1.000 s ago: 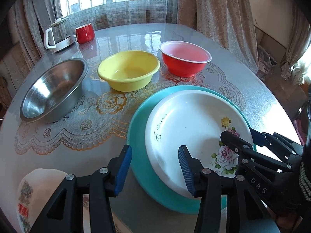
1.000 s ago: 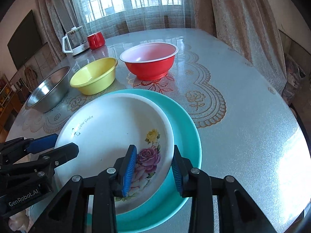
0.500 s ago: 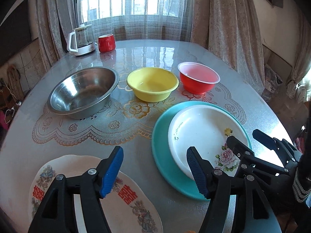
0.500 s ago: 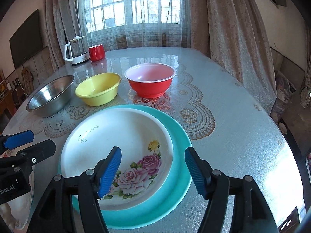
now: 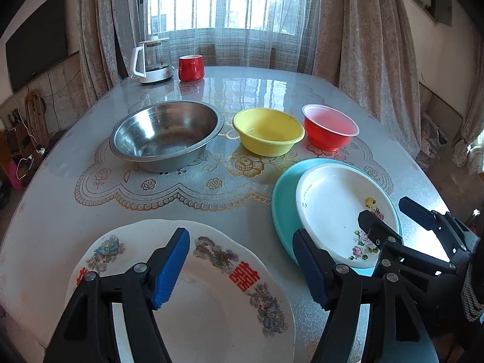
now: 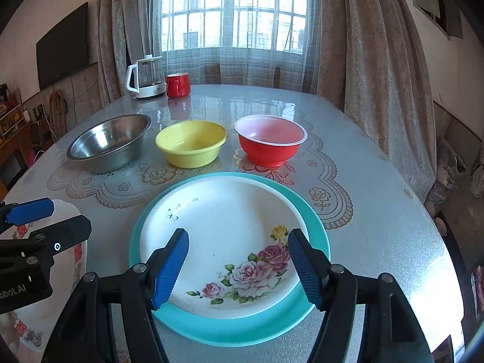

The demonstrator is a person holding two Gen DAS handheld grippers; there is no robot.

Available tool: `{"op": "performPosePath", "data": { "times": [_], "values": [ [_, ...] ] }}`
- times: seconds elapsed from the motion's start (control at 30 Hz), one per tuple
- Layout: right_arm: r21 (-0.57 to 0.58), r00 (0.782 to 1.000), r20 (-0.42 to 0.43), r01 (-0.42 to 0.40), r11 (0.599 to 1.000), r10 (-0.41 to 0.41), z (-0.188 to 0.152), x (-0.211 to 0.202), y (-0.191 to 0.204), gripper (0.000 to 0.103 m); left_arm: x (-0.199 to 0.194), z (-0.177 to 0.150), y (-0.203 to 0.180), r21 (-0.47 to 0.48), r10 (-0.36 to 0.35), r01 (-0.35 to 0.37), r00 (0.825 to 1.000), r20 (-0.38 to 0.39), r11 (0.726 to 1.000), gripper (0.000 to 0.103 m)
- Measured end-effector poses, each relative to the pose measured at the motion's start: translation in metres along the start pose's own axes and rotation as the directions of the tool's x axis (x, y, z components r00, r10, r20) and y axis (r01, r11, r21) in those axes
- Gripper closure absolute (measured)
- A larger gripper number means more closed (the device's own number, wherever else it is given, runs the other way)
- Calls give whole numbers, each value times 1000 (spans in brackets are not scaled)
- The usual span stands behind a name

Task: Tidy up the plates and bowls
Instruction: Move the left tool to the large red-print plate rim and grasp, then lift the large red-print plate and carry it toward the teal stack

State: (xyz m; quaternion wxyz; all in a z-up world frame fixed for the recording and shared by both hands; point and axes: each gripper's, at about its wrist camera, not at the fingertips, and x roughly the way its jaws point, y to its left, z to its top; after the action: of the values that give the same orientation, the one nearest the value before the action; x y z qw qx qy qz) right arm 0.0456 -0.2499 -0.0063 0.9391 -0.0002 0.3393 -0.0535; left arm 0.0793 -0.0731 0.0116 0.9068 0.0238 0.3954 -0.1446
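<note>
A white rose-patterned plate [image 6: 230, 242] rests inside a teal plate [image 6: 314, 227]; both show in the left wrist view [image 5: 332, 205], teal rim [image 5: 281, 199]. My right gripper [image 6: 239, 267] is open and empty, raised above the rose plate. My left gripper [image 5: 242, 264] is open and empty above a white plate with red characters [image 5: 217, 296] at the table's near left. Behind stand a steel bowl [image 5: 165, 134], a yellow bowl [image 5: 267, 134] and a red bowl [image 5: 329, 130] in a row.
A glass kettle [image 5: 151, 60] and a red mug [image 5: 190, 67] stand at the far edge by the curtained window. The round table [image 5: 242, 90] has a lace-patterned cover. The table edge runs close on the right.
Both grippers pulled back and up from the rose plate. The right gripper opened wide, leaving the rose plate on the teal one. The left now sits over the red-character plate.
</note>
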Motion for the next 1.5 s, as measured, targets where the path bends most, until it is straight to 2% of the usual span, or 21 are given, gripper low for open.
{"op": "performPosePath", "data": {
  "times": [0.4, 0.6, 0.77, 0.93, 1.07, 1.3, 1.4, 1.5],
  "values": [
    [-46, 999, 2, -38, 998, 38, -2, -6, 22, 34, -9, -12, 41, -73, 29, -30, 1000, -4, 997, 32],
    [-42, 982, -13, -187, 981, 186, -5, -13, 35, 34, -25, -22, 80, -129, 71, -69, 997, 16, 989, 32],
    [-22, 936, -46, -349, 937, 348, -6, -14, 49, 33, -40, -34, 116, -197, 94, -85, 995, 33, 977, 33],
    [26, 848, -98, -520, 854, 520, -11, -13, 62, 33, -54, -48, 148, -252, 21, -5, 998, 62, 968, 35],
    [64, 799, -125, -585, 808, 589, -16, -11, 67, 33, -60, -63, 162, -260, 39, -21, 997, 63, 965, 34],
    [99, 773, -172, -604, 791, 611, -26, -2, 74, 34, -54, -80, 173, -298, 8, -4, 1000, 14, 954, 35],
    [114, 764, -173, -612, 783, 622, -30, -1, 73, 34, -48, -84, 174, -315, -32, 29, 999, -2, 949, 43],
    [122, 743, -191, -631, 766, 642, -33, 2, 75, 34, -42, -87, 172, -320, -66, 61, 998, -5, 946, 56]
  ]
}}
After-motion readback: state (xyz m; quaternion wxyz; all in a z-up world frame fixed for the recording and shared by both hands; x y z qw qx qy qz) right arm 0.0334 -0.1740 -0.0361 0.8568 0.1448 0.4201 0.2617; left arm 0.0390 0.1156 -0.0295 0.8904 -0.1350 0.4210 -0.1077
